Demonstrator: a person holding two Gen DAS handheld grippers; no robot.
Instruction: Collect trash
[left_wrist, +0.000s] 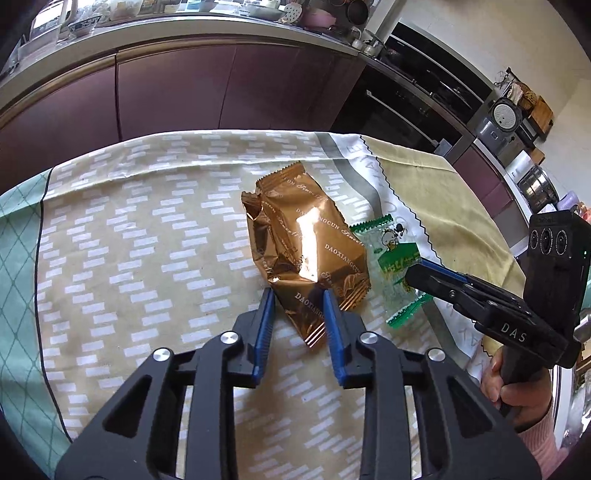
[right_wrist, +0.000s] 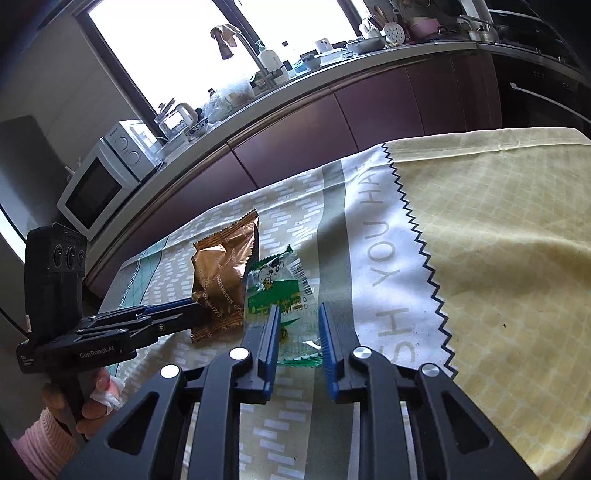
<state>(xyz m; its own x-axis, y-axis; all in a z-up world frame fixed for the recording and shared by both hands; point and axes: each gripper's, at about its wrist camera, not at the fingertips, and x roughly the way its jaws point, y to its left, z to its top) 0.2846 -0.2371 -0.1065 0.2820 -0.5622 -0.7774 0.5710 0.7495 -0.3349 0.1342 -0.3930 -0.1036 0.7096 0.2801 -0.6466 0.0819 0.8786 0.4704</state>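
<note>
Bronze foil wrapper (left_wrist: 303, 251) lies on the tablecloth (left_wrist: 147, 236), its near end between the parted fingers of the left gripper (left_wrist: 299, 299). From the right wrist, the right gripper (right_wrist: 297, 314) straddles the green-clear wrapper (right_wrist: 280, 291), fingers parted, just right of the foil one.

On the worktop (left_wrist: 110, 236), two wrappers side by side near the middle: larger wrapper (left_wrist: 306, 251) left, smaller wrapper (left_wrist: 391, 266) just beside it on the right, toward the right edge. At the near end of the larger wrapper, left gripper (left_wrist: 298, 317) with fingers either side of a corner; over the near end of the smaller, right gripper (right_wrist: 297, 332), fingers straddling it. Behind the far edge, cabinets (left_wrist: 177, 88) under a kitchen counter (left_wrist: 184, 29).
</note>
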